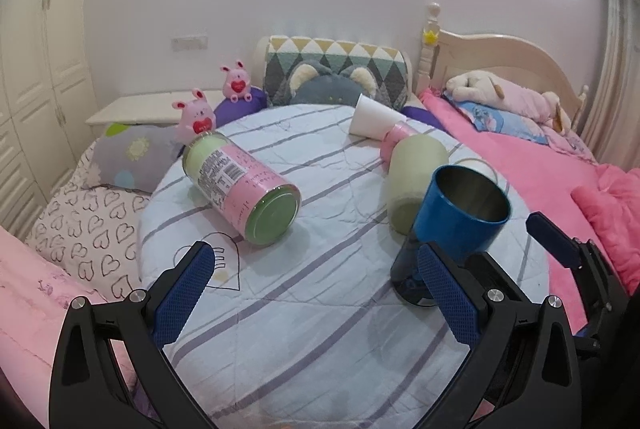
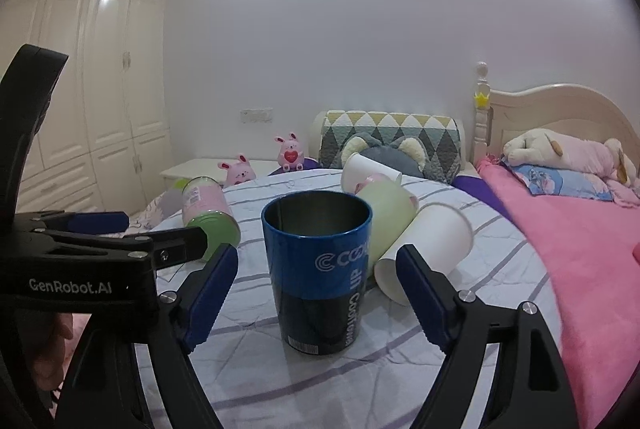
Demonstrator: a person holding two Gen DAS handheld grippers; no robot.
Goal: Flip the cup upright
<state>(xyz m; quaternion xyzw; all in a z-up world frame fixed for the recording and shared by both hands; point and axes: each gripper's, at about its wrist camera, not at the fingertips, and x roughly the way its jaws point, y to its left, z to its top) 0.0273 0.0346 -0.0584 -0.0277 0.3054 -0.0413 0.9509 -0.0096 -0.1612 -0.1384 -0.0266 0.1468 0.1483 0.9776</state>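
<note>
The blue cup [image 2: 318,269] stands upright, mouth up, near the right edge of the round cloth-covered counter [image 1: 320,309]. It looks like stiff, smooth metal, likely slippery; grasp mid-wall. The right tool [image 2: 316,293] is released, jaws level, either side of it without touching. The left tool [image 1: 320,289] is also released, beside it.

White wall [image 2: 360,49], cream wardrobe [image 2: 108,81] L, headboard [image 2: 560,109] R, ceiling light glare
</note>
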